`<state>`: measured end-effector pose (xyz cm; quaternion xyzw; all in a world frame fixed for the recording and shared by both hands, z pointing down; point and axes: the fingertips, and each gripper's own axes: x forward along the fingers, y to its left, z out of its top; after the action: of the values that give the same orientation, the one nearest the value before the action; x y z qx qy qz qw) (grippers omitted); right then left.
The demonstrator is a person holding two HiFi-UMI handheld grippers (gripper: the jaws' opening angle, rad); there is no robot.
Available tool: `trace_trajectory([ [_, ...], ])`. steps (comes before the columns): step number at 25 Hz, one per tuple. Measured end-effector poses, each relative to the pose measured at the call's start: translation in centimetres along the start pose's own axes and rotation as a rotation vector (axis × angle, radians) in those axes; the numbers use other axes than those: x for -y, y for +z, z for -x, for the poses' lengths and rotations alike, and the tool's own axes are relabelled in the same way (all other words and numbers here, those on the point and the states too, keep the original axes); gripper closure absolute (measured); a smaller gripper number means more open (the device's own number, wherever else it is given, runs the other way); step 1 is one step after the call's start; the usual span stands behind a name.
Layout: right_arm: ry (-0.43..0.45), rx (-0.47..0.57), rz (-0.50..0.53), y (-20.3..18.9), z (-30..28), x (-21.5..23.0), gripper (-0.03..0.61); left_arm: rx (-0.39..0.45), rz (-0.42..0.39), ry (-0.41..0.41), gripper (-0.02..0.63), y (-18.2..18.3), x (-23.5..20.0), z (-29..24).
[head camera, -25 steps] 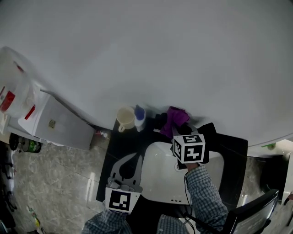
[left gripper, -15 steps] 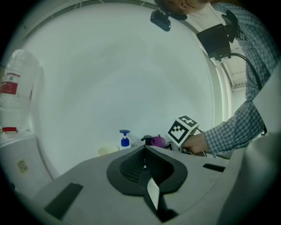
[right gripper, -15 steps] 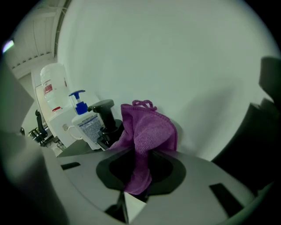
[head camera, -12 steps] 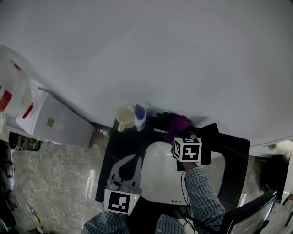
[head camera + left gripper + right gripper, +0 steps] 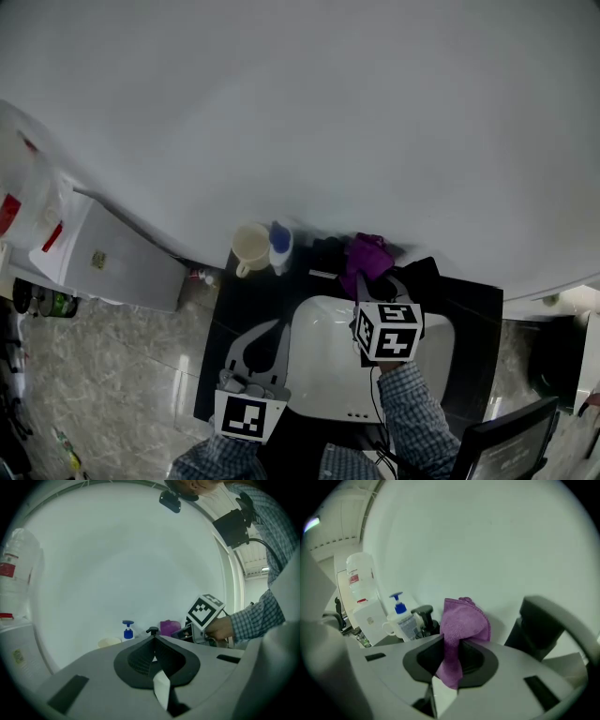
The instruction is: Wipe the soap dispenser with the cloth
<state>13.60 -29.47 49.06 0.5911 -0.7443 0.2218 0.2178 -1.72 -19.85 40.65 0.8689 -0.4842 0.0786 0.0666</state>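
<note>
Right gripper [image 5: 451, 660]: jaws pinch a bunched purple cloth [image 5: 463, 623].
Soap dispenser [image 5: 423, 617]: probably the dark pump bottle at the counter's back, just left of the cloth, apart from it; blue-pump bottle [image 5: 400, 618] beyond.
Left gripper [image 5: 154, 654]: jaws pressed together, empty.
Doing it well: lay the cloth's loose fold on the bottle and stroke gently, so it doesn't tip.

No word or number here can be read. The blue-pump bottle [image 5: 404, 624] at the back edge of the counter [image 5: 232, 314] has a printed label, too small to make out. The big clear jug [image 5: 360, 581] wears red labels, blurred. The left gripper [image 5: 275, 328] and right gripper [image 5: 364, 274] carry black-and-white square markers, no letters.
</note>
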Motion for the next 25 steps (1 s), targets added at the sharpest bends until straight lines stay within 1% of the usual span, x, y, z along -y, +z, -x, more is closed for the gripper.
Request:
trace_trajectory([
  [5,0.025,0.163,0.056,6.3,3.0,-2.0,0.502,0.008,-0.002,-0.006,0.612,0.2,0.0,-0.2],
  [7,0.043,0.201,0.067,7.8,3.2,-2.9,0.502,0.009,0.000,-0.006,0.612,0.1,-0.1,-0.2],
  [9,0.060,0.216,0.069,8.5,3.0,-3.7,0.502,0.008,0.005,-0.002,0.612,0.1,-0.1,-0.1],
  [12,0.089,0.209,0.070,8.2,2.2,-4.8,0.502,0.003,0.008,0.003,0.612,-0.2,-0.3,0.1],
  [15,0.106,0.185,0.094,6.9,1.0,-5.9,0.502,0.001,0.004,0.008,0.612,-0.4,-0.6,0.3],
  [21,0.114,0.177,0.161,5.2,0.2,-6.9,0.502,-0.013,0.010,0.022,0.612,-0.8,-1.1,0.6],
  [25,0.115,0.182,0.178,4.5,0.3,-7.2,0.502,-0.017,0.014,0.035,0.612,-1.1,-1.6,0.8],
])
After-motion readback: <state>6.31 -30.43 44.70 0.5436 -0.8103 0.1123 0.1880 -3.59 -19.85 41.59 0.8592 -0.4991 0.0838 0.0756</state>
